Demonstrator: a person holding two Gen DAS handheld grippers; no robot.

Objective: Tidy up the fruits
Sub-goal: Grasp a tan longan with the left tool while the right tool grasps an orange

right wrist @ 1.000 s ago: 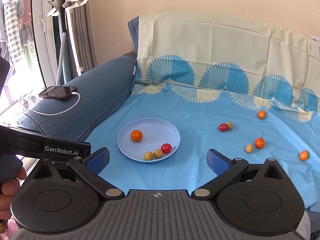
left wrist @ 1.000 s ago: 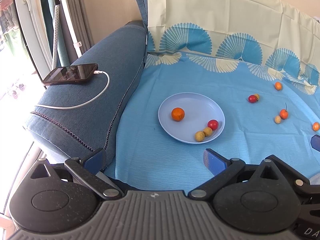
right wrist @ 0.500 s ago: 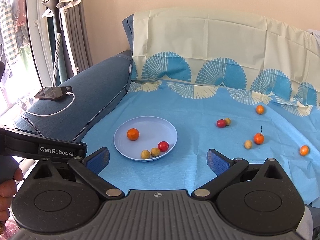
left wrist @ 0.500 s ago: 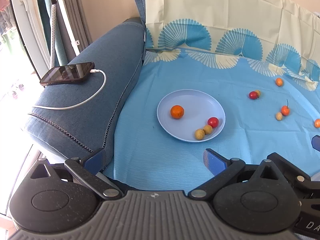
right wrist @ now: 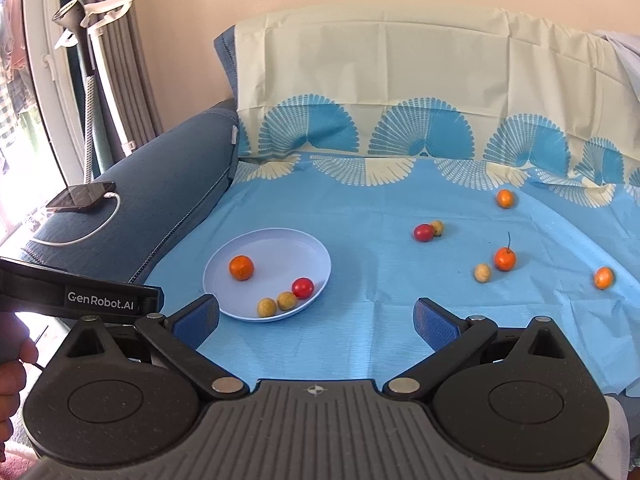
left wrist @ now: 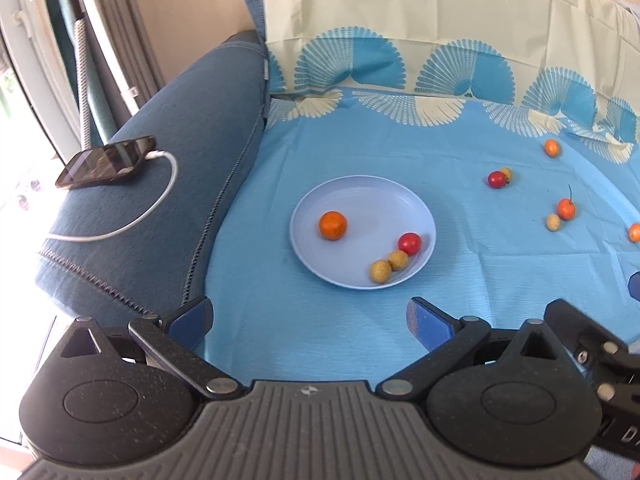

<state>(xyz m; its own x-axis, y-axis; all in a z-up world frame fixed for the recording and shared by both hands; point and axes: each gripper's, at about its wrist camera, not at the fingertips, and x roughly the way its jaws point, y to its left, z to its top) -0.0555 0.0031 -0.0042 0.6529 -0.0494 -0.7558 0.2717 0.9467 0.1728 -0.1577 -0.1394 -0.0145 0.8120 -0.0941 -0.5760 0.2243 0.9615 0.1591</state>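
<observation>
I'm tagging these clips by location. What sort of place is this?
Probably a home living room: a blue sofa armrest with a charging phone on it, a patterned cloth draped over the seat, and curtains by a window.

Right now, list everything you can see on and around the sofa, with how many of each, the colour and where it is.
plate: one, pale blue, on the cloth, left of centre
orange fruit on plate: one, left part of the plate
red fruit on plate: one, near the plate's front right rim
yellow fruits on plate: two, side by side at the front rim
loose fruits: six on the cloth right of the plate; three orange, one red, two yellowish
cloth: one, blue with cream fan print, over seat and backrest
phone: one, dark, on the blue armrest, white cable plugged in
left gripper: open, empty, low before the plate
right gripper: open, empty
</observation>
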